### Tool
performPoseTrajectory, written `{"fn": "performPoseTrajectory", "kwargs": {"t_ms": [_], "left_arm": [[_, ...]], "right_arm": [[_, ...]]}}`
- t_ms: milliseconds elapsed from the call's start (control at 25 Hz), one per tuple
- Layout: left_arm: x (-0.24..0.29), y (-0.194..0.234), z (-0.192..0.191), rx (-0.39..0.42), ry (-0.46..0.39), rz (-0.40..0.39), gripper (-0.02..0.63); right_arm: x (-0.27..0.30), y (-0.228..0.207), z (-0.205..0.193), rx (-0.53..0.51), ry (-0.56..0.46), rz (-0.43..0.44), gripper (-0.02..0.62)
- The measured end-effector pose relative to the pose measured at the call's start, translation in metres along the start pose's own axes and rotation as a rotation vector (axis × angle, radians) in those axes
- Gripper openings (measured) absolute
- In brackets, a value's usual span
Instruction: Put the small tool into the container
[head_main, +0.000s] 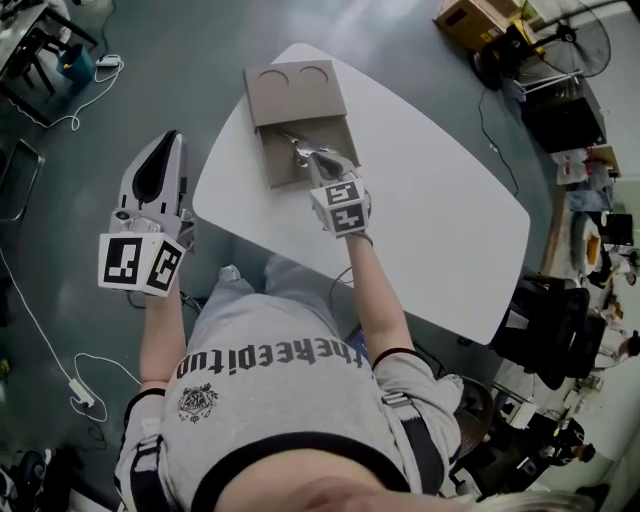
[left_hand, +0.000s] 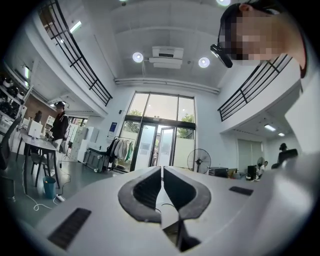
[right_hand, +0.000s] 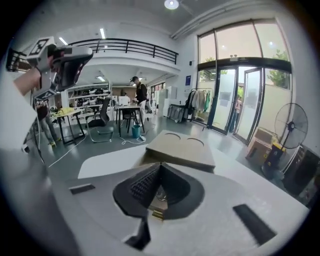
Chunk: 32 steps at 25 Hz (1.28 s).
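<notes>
centre: white table (head_main: 450, 220) | top centre: tan-brown container (head_main: 295, 95); silvery small tool (head_main: 293, 141) | pale-grey left gripper (head_main: 168, 138), right gripper (head_main: 305, 152): black pads, black-and-white square-marker cubes | bottom: grey shirt (head_main: 300, 400), black lettering | left: dark grey floor (head_main: 60, 200)

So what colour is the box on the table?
The box is plain grey-brown, clearest in the head view.

left gripper (left_hand: 162, 170) level, jaws together, right gripper (right_hand: 159, 167) tilted down, gripping small tool (head_main: 298, 148)
</notes>
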<state>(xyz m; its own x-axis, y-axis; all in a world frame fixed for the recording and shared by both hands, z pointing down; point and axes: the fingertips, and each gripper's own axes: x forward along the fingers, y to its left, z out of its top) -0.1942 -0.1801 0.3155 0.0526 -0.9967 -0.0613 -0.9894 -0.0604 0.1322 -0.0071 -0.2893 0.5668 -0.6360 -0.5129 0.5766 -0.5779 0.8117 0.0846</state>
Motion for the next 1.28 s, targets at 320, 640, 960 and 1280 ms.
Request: {"fn": "performPoseTrajectory", "kwargs": {"t_ms": [320, 640, 960, 1280], "left_arm": [[0.000, -0.011, -0.001, -0.009, 0.001, -0.091, 0.014], [-0.003, -0.025, 0.003, -0.005, -0.024, -0.174, 0.014], [-0.008, -0.028, 0.009, 0.003, -0.054, -0.235, 0.014], [-0.014, -0.032, 0.016, 0.003, -0.079, -0.279, 0.014]], "right_arm": [[-0.042, 0.005, 0.027, 0.089, -0.132, -0.093, 0.003], [-0.087, 0.010, 0.049, 0.149, -0.253, -0.186, 0.003], [-0.123, 0.017, 0.068, 0.172, -0.334, -0.270, 0.003], [-0.157, 0.030, 0.092, 0.164, -0.416, -0.317, 0.003]]}}
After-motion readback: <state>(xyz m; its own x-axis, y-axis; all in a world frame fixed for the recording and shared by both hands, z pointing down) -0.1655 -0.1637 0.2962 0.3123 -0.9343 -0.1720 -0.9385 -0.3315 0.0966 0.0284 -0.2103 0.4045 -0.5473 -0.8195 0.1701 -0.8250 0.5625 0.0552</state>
